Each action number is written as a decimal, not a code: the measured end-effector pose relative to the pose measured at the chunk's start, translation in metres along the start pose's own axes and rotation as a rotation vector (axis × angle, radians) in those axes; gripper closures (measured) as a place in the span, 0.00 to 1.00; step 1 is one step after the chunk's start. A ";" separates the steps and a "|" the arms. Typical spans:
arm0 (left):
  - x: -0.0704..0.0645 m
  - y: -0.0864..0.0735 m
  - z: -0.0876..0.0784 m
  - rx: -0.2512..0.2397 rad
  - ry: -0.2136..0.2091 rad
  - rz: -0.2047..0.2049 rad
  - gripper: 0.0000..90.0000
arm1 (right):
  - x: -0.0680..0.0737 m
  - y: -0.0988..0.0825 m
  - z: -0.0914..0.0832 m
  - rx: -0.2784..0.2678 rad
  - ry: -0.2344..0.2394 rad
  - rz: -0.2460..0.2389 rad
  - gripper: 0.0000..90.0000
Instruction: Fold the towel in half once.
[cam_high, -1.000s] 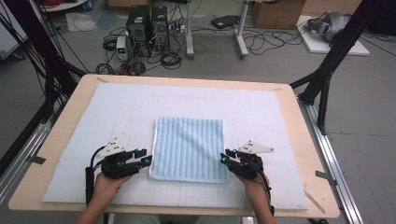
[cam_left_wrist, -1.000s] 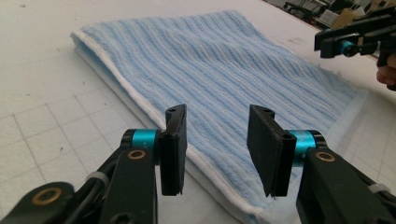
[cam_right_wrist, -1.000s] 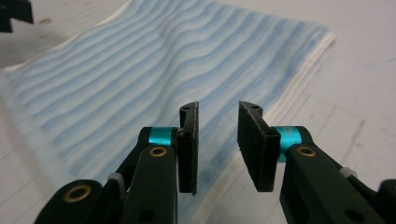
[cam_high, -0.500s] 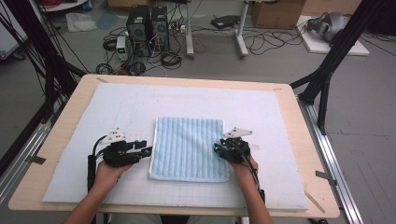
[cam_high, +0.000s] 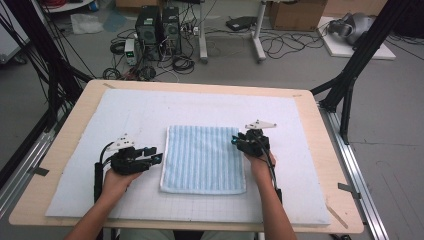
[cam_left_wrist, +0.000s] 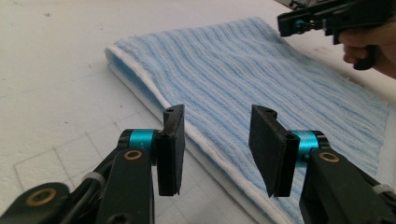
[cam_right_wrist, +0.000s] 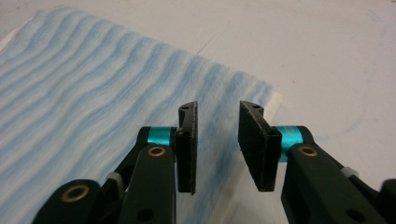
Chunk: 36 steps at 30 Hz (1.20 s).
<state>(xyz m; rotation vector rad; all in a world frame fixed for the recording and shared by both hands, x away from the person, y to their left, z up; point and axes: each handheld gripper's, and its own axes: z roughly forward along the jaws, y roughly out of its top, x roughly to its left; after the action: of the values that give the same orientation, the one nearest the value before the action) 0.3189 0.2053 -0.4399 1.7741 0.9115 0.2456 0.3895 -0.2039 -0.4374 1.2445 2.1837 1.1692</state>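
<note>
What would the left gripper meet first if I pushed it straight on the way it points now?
Most likely the blue striped towel: the left gripper, jaws open with nothing between them, points at the towel's white-hemmed near edge. How close it is cannot be judged. The right gripper is farther off, past the towel.

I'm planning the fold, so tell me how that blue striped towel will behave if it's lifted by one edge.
The towel is soft ribbed cloth lying flat in folded layers, so it would likely sag and drape rather than hold its shape. Its layers show at the white-trimmed edge in the left gripper view, so a pinch may catch only the top one. It looks light, and pushed across the white mat it would probably bunch.
</note>
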 end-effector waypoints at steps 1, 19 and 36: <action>0.001 0.000 0.001 0.002 0.001 0.000 0.62 | -0.002 0.002 0.006 0.010 0.001 -0.006 0.78; 0.004 0.000 0.001 -0.043 -0.005 0.101 0.59 | -0.010 0.002 -0.011 0.006 -0.069 0.011 0.63; 0.016 0.022 -0.001 -0.072 0.040 0.053 0.24 | -0.012 -0.037 -0.077 -0.069 -0.040 0.026 0.26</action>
<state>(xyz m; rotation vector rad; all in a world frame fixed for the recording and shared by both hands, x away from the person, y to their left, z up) 0.3395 0.2140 -0.4248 1.7338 0.8742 0.3454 0.3261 -0.2609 -0.4223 1.2603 2.0870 1.2087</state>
